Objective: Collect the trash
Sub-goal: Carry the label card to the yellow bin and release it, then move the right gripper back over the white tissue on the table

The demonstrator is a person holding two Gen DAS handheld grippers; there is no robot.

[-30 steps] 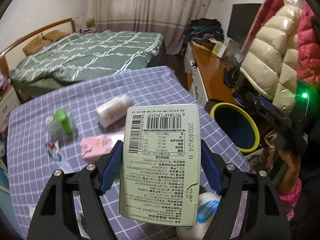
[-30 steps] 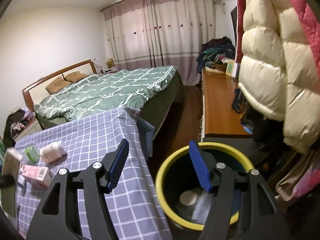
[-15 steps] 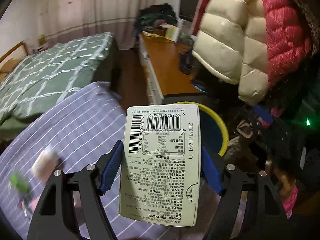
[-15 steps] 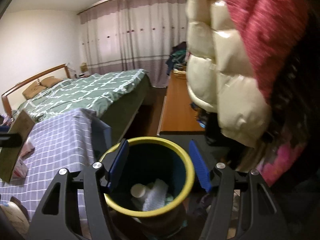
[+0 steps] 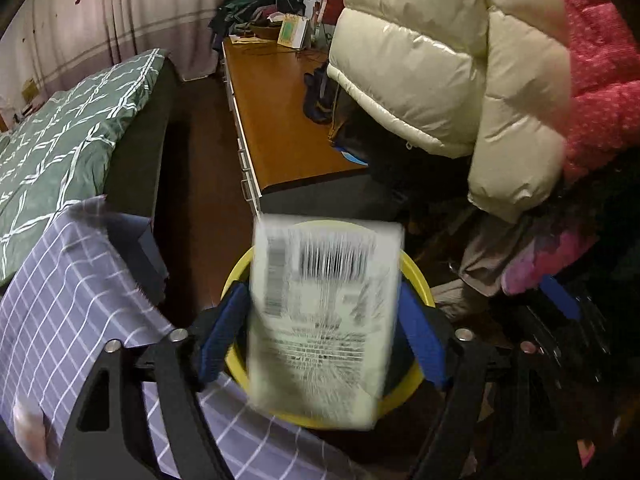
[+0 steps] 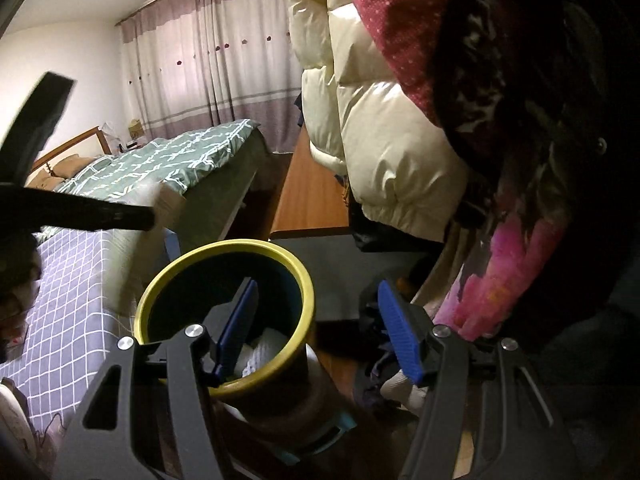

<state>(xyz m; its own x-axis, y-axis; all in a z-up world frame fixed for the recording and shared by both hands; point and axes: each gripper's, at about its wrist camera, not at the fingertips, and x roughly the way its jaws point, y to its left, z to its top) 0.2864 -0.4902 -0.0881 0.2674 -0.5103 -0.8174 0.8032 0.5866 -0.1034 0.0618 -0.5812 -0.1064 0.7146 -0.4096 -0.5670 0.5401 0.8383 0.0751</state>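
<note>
Carton point(image 5: 324, 320) sits between the blue pads of the left gripper point(image 5: 322, 332). It is pale, flat and blurry, with a bar code near its top. The pads look a little apart from its sides, so I cannot tell if the left gripper is squeezing it or has let go. Right behind the carton is the trash bin point(image 5: 416, 276) with its yellow rim. The carton covers most of the bin's mouth. To the left of this gripper is the checked cloth point(image 5: 68, 312) on a table. Far ahead are a green bed point(image 5: 68, 128) and a long wooden desk point(image 5: 276, 116). Puffy coats point(image 5: 448, 64) hang ahead on the right.

The right gripper point(image 6: 318, 328) is wide open and holds nothing. Its left pad is over the mouth of the bin point(image 6: 192, 264), and its right pad is off to the bin's right side. White trash point(image 6: 264, 348) lies down inside the bin. The left gripper point(image 6: 72, 212) shows as a dark shape ahead on the left, with the carton point(image 6: 144, 216) blurry at its tip.
</note>
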